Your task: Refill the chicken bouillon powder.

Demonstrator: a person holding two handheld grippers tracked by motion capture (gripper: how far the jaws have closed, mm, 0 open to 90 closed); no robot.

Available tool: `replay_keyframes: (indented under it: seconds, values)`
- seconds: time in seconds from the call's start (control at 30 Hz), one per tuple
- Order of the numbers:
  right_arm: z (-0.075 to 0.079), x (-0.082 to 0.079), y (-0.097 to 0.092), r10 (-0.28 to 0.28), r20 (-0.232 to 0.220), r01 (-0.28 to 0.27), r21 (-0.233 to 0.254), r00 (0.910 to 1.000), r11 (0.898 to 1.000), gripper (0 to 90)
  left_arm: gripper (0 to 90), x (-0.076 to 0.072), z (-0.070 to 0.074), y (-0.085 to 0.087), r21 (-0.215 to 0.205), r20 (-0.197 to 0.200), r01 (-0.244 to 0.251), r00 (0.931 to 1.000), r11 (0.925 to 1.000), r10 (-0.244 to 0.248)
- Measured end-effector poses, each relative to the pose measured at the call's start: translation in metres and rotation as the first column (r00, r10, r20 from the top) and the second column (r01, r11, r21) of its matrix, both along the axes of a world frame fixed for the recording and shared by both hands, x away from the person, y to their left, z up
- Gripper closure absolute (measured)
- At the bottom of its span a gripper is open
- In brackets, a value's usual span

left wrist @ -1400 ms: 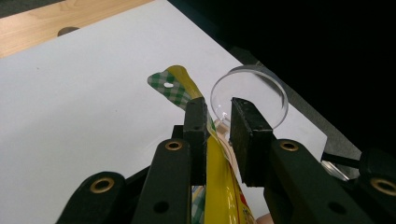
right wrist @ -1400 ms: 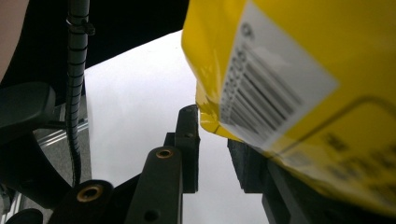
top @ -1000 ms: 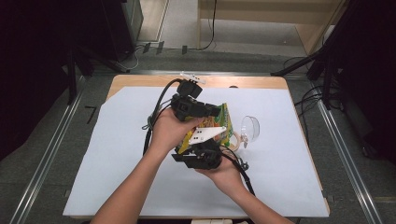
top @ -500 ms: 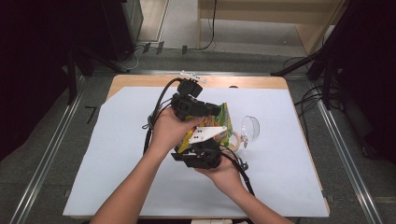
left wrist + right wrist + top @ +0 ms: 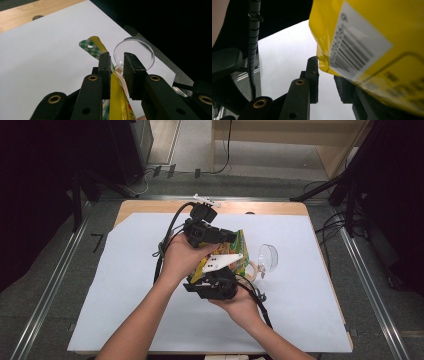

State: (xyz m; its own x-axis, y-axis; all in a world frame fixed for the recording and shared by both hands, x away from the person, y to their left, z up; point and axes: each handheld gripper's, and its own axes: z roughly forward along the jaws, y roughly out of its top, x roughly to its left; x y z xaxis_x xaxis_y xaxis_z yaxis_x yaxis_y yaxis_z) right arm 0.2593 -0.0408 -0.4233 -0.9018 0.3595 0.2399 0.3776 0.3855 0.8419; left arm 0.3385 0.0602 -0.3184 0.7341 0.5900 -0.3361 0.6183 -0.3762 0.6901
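Note:
A yellow snack bag (image 5: 239, 251) with a green checked top is held off the table between my two grippers. My left gripper (image 5: 231, 237), the upper one in the high view, is shut on it. In the left gripper view the bag (image 5: 117, 100) runs up between the jaws of the left gripper (image 5: 116, 63), flat against the left one. Just below it is my right gripper (image 5: 226, 266). In the right gripper view the bag (image 5: 367, 45), barcode side showing, hangs over the right jaw of the right gripper (image 5: 327, 72), and white paper shows through the gap between the jaws.
A clear plastic glass (image 5: 268, 257) lies on its side just right of the bag, seen beyond the jaws as a round disc (image 5: 135, 48). A white sheet (image 5: 125, 285) covers most of the wooden table (image 5: 150, 206). Cables trail from both grippers.

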Motion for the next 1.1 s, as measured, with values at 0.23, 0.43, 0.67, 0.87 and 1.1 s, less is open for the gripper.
replay_keyframes:
  seconds: [0.23, 0.43, 0.67, 0.87, 1.1]
  values:
    - [-0.0014, 0.0004, -0.0012, -0.009, -0.013, 0.009, -0.005, 0.9999, 1.0, 75.2, 77.1, 0.0016, -0.0021, -0.0017, -0.001, -0.008, 0.004, 1.0, 1.0, -0.004]
    - [-0.0013, 0.0001, -0.0013, -0.009, -0.01, 0.009, -0.007, 0.9999, 1.0, 75.1, 77.0, 0.0015, -0.0021, -0.0018, 0.0, -0.009, 0.005, 1.0, 1.0, -0.005]
    - [-0.0012, 0.0003, -0.0015, -0.011, -0.012, 0.01, -0.006, 0.9999, 1.0, 75.1, 77.0, 0.0023, -0.002, -0.0018, -0.002, -0.013, 0.008, 0.9999, 1.0, -0.008]
    - [-0.0004, 0.0, -0.0016, -0.012, -0.009, 0.012, -0.004, 0.9999, 1.0, 75.0, 77.0, 0.0023, -0.0013, -0.0023, -0.002, -0.014, 0.007, 0.9999, 1.0, -0.007]
    - [0.0001, 0.0004, -0.0023, -0.014, -0.013, 0.014, -0.003, 0.9998, 1.0, 74.7, 77.0, 0.0035, -0.001, -0.0036, 0.0, -0.015, 0.009, 0.9998, 1.0, -0.009]
